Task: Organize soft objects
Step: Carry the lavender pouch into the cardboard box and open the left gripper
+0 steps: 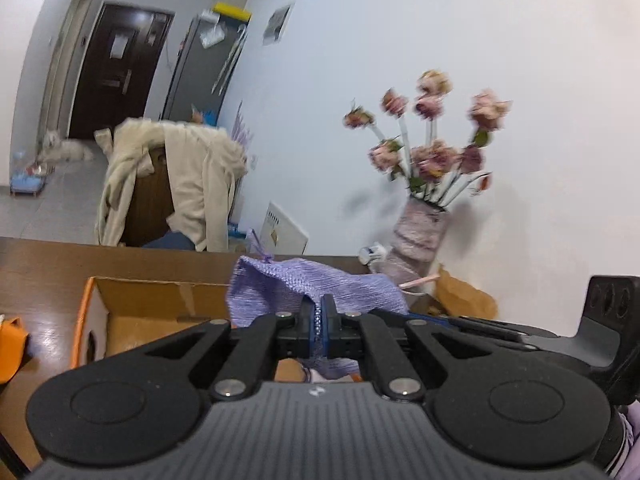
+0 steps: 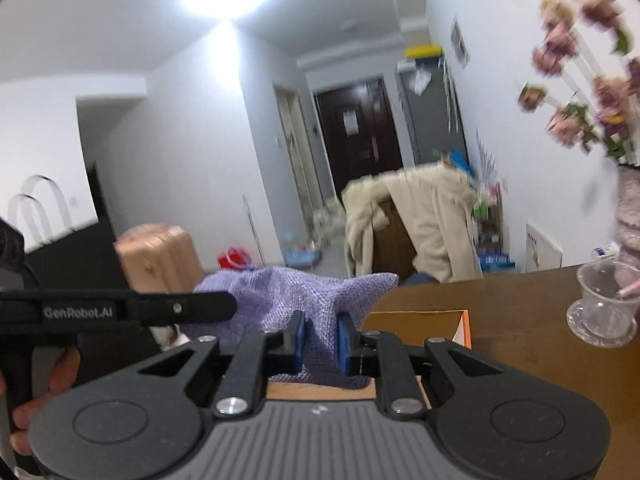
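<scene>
A lilac knitted cloth (image 1: 296, 288) is held up over an open cardboard box (image 1: 132, 312) on the brown table (image 1: 48, 264). My left gripper (image 1: 319, 316) is shut on a thin edge of the cloth, its blue pads nearly touching. In the right wrist view the same lilac cloth (image 2: 304, 296) bunches between the blue pads of my right gripper (image 2: 321, 340), which is shut on a thicker fold. The other gripper's black body (image 2: 120, 310) shows at the left there, with a hand (image 2: 44, 396) below it. The orange-edged cardboard box (image 2: 424, 324) lies beneath the cloth.
A vase of pink flowers (image 1: 420, 236) stands at the table's far right by the wall. A clear plastic cup (image 2: 604, 304) sits on the table near it. Beyond the table, a chair draped with a cream coat (image 1: 184, 184), a pink suitcase (image 2: 160, 256) and a dark door (image 1: 116, 68).
</scene>
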Tool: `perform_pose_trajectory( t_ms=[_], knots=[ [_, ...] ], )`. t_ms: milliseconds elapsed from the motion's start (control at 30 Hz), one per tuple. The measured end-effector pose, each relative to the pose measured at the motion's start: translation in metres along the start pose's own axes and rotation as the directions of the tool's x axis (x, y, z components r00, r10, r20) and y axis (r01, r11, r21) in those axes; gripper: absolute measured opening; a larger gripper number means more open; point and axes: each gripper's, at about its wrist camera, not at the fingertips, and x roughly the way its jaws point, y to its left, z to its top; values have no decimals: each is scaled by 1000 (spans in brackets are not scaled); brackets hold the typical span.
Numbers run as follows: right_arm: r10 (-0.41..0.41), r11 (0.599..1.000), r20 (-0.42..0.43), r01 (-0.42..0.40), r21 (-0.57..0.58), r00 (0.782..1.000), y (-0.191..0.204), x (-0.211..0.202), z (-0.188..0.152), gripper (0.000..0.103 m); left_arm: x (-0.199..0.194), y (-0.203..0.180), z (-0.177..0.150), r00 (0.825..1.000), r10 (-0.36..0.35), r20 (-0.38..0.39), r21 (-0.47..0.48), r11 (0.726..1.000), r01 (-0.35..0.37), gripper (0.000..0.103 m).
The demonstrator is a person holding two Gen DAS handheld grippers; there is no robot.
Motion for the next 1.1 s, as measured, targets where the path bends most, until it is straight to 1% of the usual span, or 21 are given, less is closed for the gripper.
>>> perform_pose_trajectory(
  t_ms=[67,100,133,233,267,300,333,400,433,467,500,533,567,633,700,800,867,900,967,1033,1100],
  knots=[
    [-21,1000,-64,23,21,998,-21,42,10,16,48,22,7,998,10,-64,-35,999,-12,4],
    [-30,999,-98,33,32,995,-32,64,11,16,73,33,8,994,5,-107,-49,999,-11,4],
    [-50,997,-132,57,47,990,-44,88,12,16,104,48,7,988,17,-154,-84,996,-31,4],
    [-125,990,-243,138,37,962,-72,150,4,16,175,79,-1,965,21,-261,-138,989,-59,4],
    [-139,988,-276,152,27,951,-79,168,1,16,194,85,-4,959,30,-281,-131,989,-69,4],
    [-155,986,-296,166,14,943,-81,182,-3,16,209,89,-7,953,45,-298,-121,989,-85,4],
    [-181,982,-322,186,-16,929,-83,196,-5,17,222,93,-11,946,66,-316,-111,988,-106,7],
    [-226,974,-367,216,-69,902,-84,219,-11,20,240,102,-20,916,131,-380,-89,980,-177,14],
    [-255,967,-380,237,-93,889,-84,225,-13,21,245,105,-23,903,131,-410,-84,980,-180,17],
    [-283,959,-378,260,-111,882,-84,227,-15,23,244,106,-23,902,131,-412,-85,980,-181,22],
    [-294,956,-372,270,-116,880,-83,226,-16,26,239,107,-23,906,140,-400,-79,979,-186,24],
    [-296,955,-369,274,-113,881,-82,226,-16,36,232,106,-21,912,152,-381,-65,980,-190,30],
    [-293,956,-362,274,-105,885,-81,221,-15,44,223,104,-17,919,166,-359,-50,979,-196,39],
    [-287,958,-336,268,-102,897,-78,206,-9,50,197,97,-8,939,173,-299,-32,981,-191,49],
    [-310,951,-299,285,-123,903,-68,185,3,50,167,83,2,954,172,-247,-3,984,-179,50],
    [-309,949,-219,286,-131,925,-50,137,27,56,117,57,20,972,176,-158,65,984,-168,63],
    [-307,947,-156,285,-152,939,-31,101,39,62,74,40,27,983,165,-80,88,984,-158,75],
    [-306,945,-126,284,-162,944,-21,84,44,64,54,33,29,987,155,-46,96,984,-150,76],
    [-288,945,-67,273,-182,955,4,45,47,72,13,17,27,988,153,14,122,981,-153,85],
    [-263,948,-18,255,-192,965,26,8,43,78,-25,7,17,983,174,65,137,974,-181,90],
    [-232,953,25,232,-196,972,46,-26,33,79,-64,-1,-2,974,195,113,151,966,-211,96]
  ],
)
